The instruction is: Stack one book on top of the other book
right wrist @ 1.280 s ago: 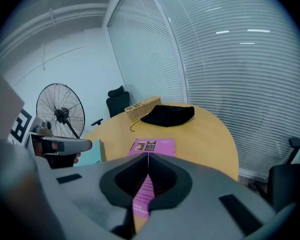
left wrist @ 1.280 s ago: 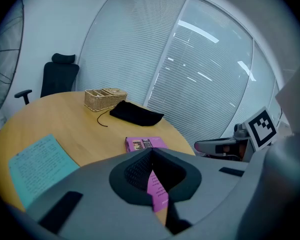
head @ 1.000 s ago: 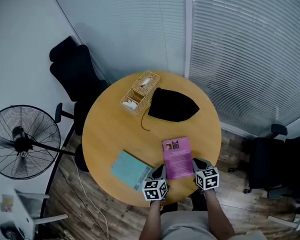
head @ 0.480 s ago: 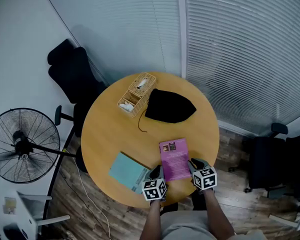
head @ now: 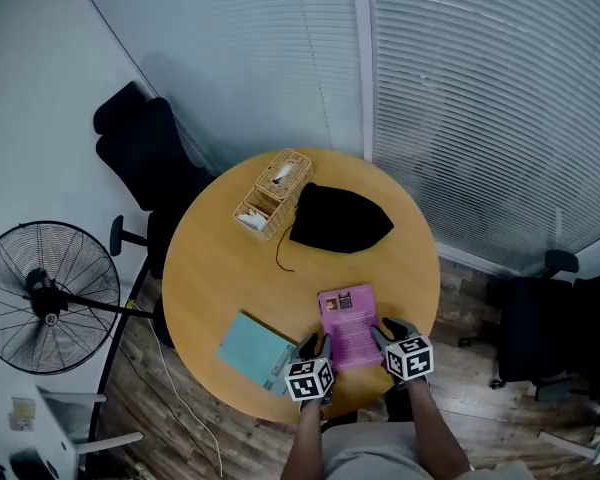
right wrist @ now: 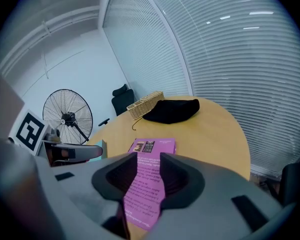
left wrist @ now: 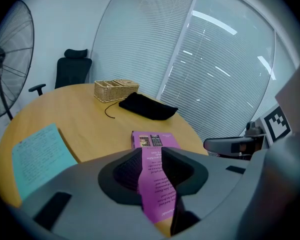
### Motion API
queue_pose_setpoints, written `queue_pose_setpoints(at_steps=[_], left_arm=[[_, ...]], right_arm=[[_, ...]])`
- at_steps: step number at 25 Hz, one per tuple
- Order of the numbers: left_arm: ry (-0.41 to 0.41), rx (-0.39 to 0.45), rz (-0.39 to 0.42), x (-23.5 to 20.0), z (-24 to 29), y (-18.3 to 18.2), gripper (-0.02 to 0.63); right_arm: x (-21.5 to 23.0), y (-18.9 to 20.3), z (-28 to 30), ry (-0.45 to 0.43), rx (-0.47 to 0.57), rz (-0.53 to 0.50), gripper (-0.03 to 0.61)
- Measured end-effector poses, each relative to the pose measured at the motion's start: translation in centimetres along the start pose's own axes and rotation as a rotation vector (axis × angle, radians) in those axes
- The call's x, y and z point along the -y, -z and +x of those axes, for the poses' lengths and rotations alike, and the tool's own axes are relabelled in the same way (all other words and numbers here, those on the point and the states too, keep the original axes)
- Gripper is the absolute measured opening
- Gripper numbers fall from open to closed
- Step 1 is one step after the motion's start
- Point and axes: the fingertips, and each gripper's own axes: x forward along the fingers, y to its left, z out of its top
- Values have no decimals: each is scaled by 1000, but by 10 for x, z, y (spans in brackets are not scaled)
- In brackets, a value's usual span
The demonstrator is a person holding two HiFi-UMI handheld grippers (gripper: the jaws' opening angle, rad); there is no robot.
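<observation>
Office meeting room: round bench (head: 220,258), black swivel chairs (head: 145,153) (one more at right), blinds (head: 480,98) covering the walls, pedestal fan (head: 45,298), wood floor (head: 120,398).

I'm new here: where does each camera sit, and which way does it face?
Head view: on the person's head, looking down at the table; forearms, left gripper, right gripper show.
Left gripper view: rides that gripper, facing the basket; its jaws, just opening, straddle the purple book.
Right gripper view: likewise, from the right.
Shared: the book.
</observation>
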Motion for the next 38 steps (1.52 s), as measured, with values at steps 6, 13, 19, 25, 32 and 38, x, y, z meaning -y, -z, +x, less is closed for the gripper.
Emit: queue_pose_setpoints(at_steps=[6,13,19,25,32,38], left_arm=[[44,-107,5,4,23,15,238],[34,-192,-41,-7,49,38,281],[34,-229,-103,-15,65,51,281],[26,-239,-172,-22,74,55,281],[53,-256,-219,-19,80,62,281],[65,-250,-249,-17,80,63,258]], right_arm=[[5,2,15,-44,-31,46,192],[21,29,33,-48,-103,142,239],[26,51,49,-45,-172,185,245],[31,52,58,-49,-180,204,245],[31,61,66,-59,-200,246,234],[25,67,69,-55,-230,257,176]])
